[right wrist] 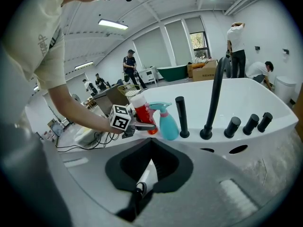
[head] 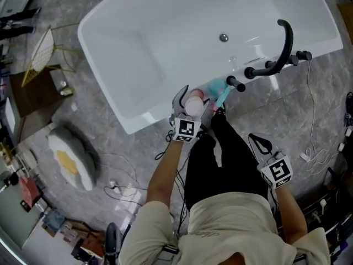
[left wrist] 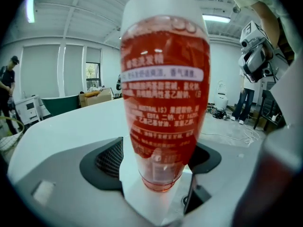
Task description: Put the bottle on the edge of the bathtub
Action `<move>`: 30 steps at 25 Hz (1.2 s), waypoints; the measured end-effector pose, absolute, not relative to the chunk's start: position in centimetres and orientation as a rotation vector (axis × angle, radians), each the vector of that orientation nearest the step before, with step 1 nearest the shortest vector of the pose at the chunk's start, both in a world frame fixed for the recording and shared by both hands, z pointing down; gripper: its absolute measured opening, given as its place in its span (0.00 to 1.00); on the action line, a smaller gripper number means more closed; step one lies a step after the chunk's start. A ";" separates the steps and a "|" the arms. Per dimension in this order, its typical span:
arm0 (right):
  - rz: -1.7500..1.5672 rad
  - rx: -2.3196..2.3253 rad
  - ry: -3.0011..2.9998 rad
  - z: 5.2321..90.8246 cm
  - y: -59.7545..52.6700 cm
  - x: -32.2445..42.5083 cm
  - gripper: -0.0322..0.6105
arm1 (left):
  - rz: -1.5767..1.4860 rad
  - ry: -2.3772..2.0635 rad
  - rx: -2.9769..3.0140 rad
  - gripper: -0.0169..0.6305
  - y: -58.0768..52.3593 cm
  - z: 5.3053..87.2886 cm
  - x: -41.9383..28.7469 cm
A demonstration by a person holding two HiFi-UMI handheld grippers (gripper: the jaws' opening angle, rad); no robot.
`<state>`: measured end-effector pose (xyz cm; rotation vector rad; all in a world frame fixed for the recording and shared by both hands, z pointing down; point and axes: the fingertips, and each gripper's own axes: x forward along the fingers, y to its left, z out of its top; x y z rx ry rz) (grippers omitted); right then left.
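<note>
A red bottle (head: 194, 106) with a white cap stands upright on the near rim of the white bathtub (head: 149, 123). It fills the left gripper view as the bottle (left wrist: 163, 103), its base resting on the white rim (left wrist: 71, 126). My left gripper (head: 193, 99) has a jaw on each side of the bottle, and a sliver of rim shows beside the base, so the pads do not press. The right gripper view also shows this bottle (right wrist: 142, 111) and the left gripper (right wrist: 142, 125). My right gripper (head: 258, 141) hangs back near my right hip, shut and empty (right wrist: 151, 145).
A teal spray bottle (head: 218, 88) stands on the rim just right of the red bottle. A tall black faucet (head: 284, 43) and several black knobs (head: 235, 83) line the rim further right. Cables, a cushion (head: 71, 159) and a wire basket (head: 41, 51) lie on the floor.
</note>
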<state>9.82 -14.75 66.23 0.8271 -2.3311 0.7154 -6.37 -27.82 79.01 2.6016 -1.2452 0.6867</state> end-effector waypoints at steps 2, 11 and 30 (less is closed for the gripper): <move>0.705 0.828 -2.337 66.1 -14.7 9.5 0.05 | 0.682 -1.243 2.594 0.68 -27.5 78.7 -6.9; 0.612 0.858 -2.436 63.2 -14.8 5.1 0.05 | 0.628 -1.202 2.573 0.62 -23.1 74.4 -9.4; 0.304 0.970 -2.624 50.7 -12.5 -1.7 0.05 | 0.511 -1.242 2.386 0.05 -8.9 59.0 -13.6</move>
